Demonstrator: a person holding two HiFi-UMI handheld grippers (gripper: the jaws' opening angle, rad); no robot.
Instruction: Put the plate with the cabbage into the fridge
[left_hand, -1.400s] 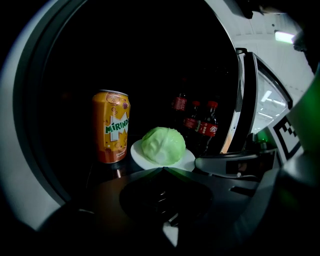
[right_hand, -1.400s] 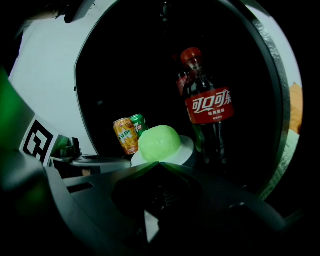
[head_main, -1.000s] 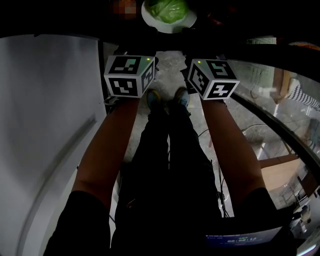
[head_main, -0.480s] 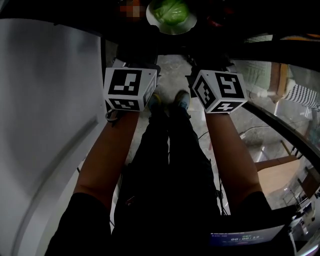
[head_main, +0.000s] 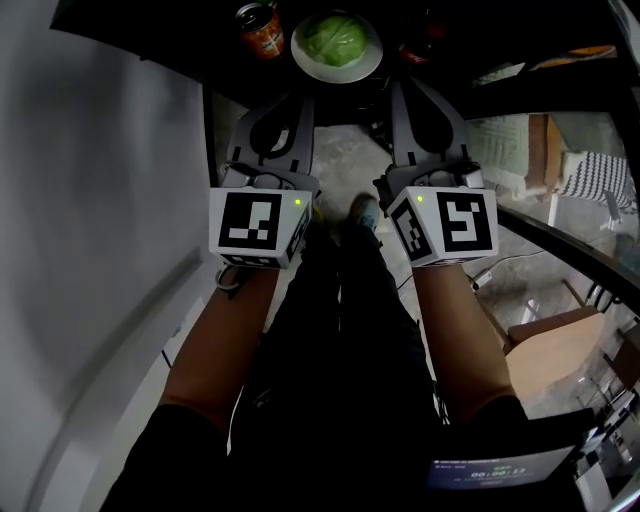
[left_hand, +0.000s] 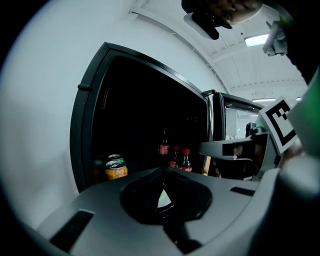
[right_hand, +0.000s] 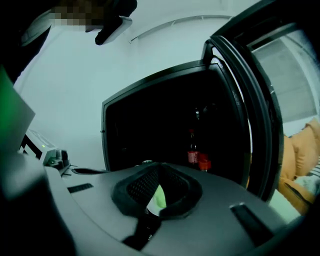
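Left gripper (left_hand: 162, 198): jaws pressed nearly together on a thin white-green sliver, the plate's edge. Right gripper (right_hand: 154, 200): same, jaws pinching a white and green sliver of plate. Both hold the plate (head_main: 370, 62) from opposite sides, left gripper (head_main: 298, 88) on its left rim, right gripper (head_main: 397, 88) on its right. The cabbage (head_main: 334, 38) sits in the middle of the plate, ahead of and between the jaws, at the dark fridge opening.

Only the head view shows the whole plate and cabbage. It also shows a red can (head_main: 262, 28) just left of the plate, a red-capped bottle (head_main: 415, 50) just right of it, and the marker cubes (head_main: 255, 228) and forearms behind.

Only the left gripper view shows the fridge (left_hand: 87, 125) frame head-on, with the cans (left_hand: 116, 170) low left inside and bottles (left_hand: 179, 159) further back. The right gripper view shows the open fridge door (right_hand: 250, 100) to its right and the bottles (right_hand: 193, 150) inside.

Versus 1.0 s ago: cubes sit lower in the head view and the grey jaw arms are now exposed. The plate is further down from the top edge, and the can is now visible.
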